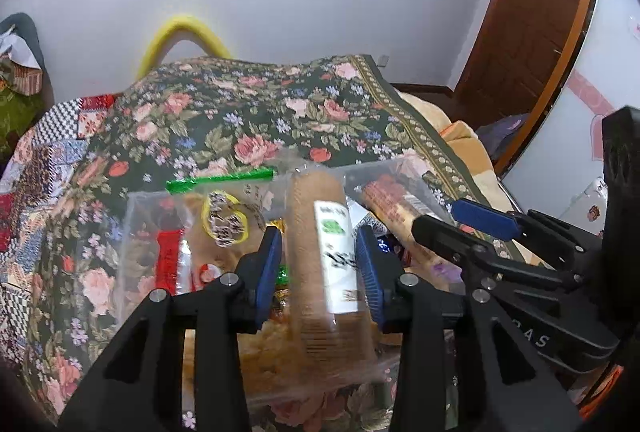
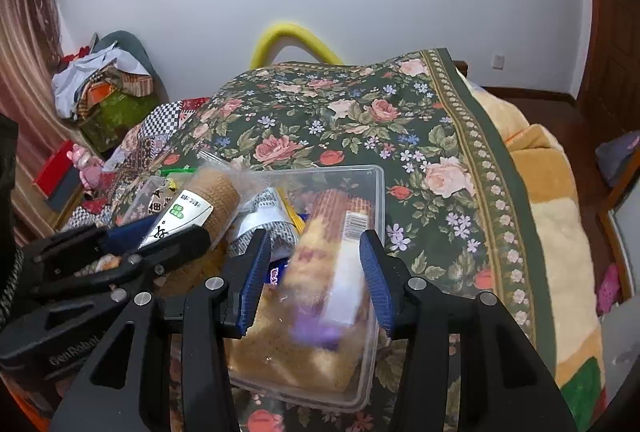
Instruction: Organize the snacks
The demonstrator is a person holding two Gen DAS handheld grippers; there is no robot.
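Note:
A clear plastic bin [image 2: 374,187] full of snack packs sits on the floral bedspread; its near left wall shows in the left wrist view [image 1: 132,232]. My left gripper [image 1: 318,264] is shut on a tan wafer pack with a white label [image 1: 316,232], held above the bin; the pack also shows in the right wrist view [image 2: 208,199]. My right gripper [image 2: 314,272] is over the bin's right part with a blurred yellow biscuit pack [image 2: 320,272] between its pads; contact is unclear. The right gripper shows in the left wrist view [image 1: 468,220].
The bin also holds a zip bag with a green seal [image 1: 220,177], a red packet [image 1: 170,256] and a brown ridged pack [image 2: 340,207]. The floral bedspread [image 2: 360,111] covers the bed, with a yellow blanket [image 2: 552,191] at right. A clothes pile [image 2: 104,79] sits far left.

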